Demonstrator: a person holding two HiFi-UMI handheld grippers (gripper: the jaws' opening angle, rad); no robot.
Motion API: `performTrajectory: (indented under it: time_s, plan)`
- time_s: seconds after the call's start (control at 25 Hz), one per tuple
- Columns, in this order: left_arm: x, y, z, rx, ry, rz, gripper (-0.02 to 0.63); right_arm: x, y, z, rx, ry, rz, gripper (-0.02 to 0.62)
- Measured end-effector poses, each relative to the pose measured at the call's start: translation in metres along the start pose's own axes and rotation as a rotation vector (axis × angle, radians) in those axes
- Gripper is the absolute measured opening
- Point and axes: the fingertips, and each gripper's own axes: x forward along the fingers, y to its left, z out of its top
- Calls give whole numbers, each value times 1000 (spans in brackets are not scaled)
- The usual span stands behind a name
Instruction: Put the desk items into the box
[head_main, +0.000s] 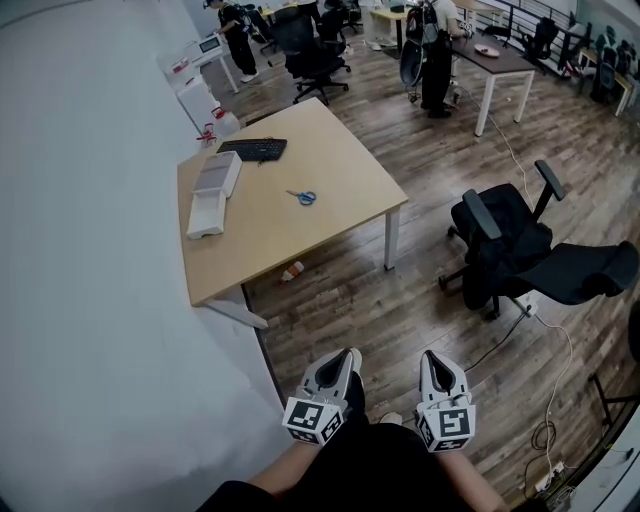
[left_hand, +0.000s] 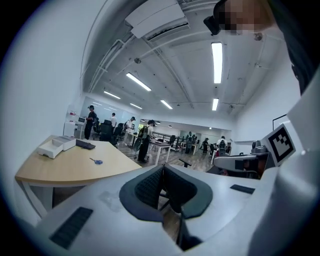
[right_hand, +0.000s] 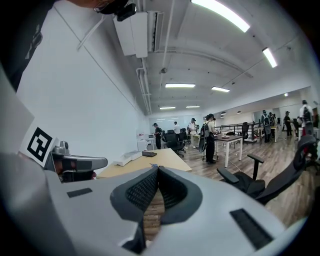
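A wooden desk (head_main: 340, 180) stands some way ahead against the white wall. On it lie a white open box (head_main: 213, 192), a black keyboard (head_main: 253, 149) and blue-handled scissors (head_main: 303, 197). My left gripper (head_main: 349, 357) and right gripper (head_main: 428, 358) are held side by side low in the head view, far short of the desk, both shut with nothing between their jaws. The left gripper view shows the left gripper (left_hand: 162, 167) with its pads together, and the box (left_hand: 56, 146), keyboard (left_hand: 85, 145) and scissors (left_hand: 97, 161) far off. The right gripper (right_hand: 157, 168) is likewise shut, facing the desk (right_hand: 145, 162).
A black office chair (head_main: 520, 250) stands on the wood floor to the right of the desk. A small orange and white object (head_main: 291, 271) lies under the desk. Cables (head_main: 545, 420) run along the floor at the right. People stand at other desks (head_main: 490, 55) far behind.
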Motion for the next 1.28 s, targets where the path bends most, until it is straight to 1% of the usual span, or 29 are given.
performTrajectory:
  time_s: [0.16, 0.32, 0.56, 0.76, 1.04, 1.28]
  plan:
    - [32, 30, 10, -15, -6, -9, 15, 44, -5, 9, -7, 26, 6, 60]
    - [62, 67, 20, -33, -19, -5, 15, 95, 0, 26, -31, 36, 26, 60]
    - [103, 137, 31, -43, -9, -21, 15, 182, 28, 40, -85, 88, 80, 60]
    - [127, 184, 51, -49, -11, -28, 15, 239, 42, 51, -112, 152, 95, 60]
    - [146, 233, 69, -84, -30, -35, 15, 297, 47, 66, -81, 161, 63, 60]
    - [151, 271, 64, -96, -11, -18, 15, 324, 54, 65, -77, 184, 41, 60]
